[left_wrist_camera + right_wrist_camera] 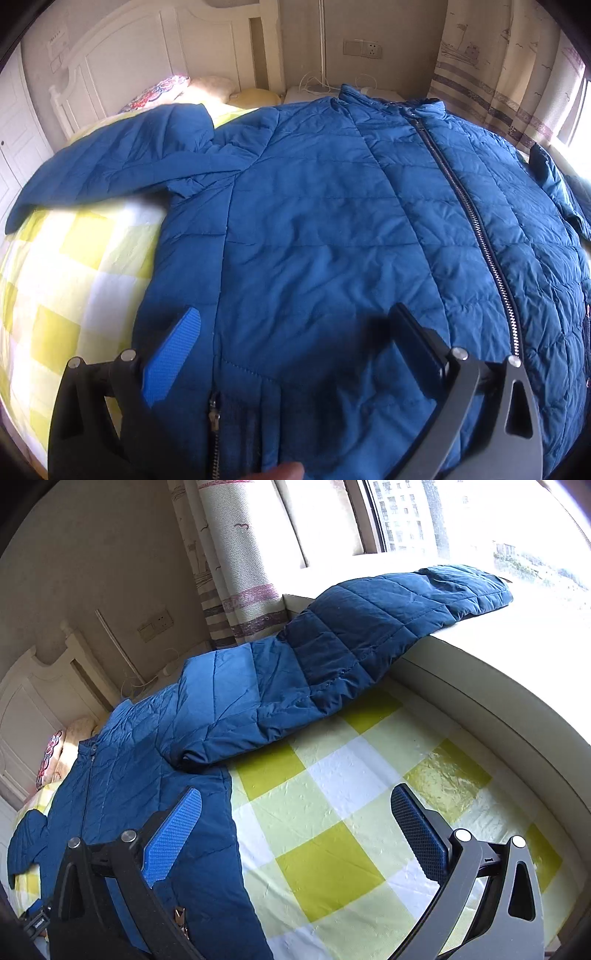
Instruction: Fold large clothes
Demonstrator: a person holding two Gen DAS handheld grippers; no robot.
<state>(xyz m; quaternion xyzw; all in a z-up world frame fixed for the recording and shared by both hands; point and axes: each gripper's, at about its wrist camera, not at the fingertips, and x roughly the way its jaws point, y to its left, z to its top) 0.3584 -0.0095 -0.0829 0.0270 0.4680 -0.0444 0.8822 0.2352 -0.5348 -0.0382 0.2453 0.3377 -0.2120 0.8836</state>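
A large blue quilted jacket [325, 229] lies front up on the bed, zipped, collar toward the headboard. Its left sleeve [110, 162] spreads out to the left. In the right wrist view the jacket body [147, 775] lies at left and its other sleeve [369, 627] stretches up onto the window ledge. My left gripper [295, 325] is open above the jacket's lower hem, holding nothing. My right gripper [295, 812] is open over the bed sheet just right of the jacket's side edge, holding nothing.
The bed has a yellow and white checked sheet [351, 830]. Pillows [166, 92] and a white headboard [147, 48] are at the far end. A window ledge [498, 664] and curtain [243, 572] border the right side. A fingertip [280, 472] shows at the bottom edge.
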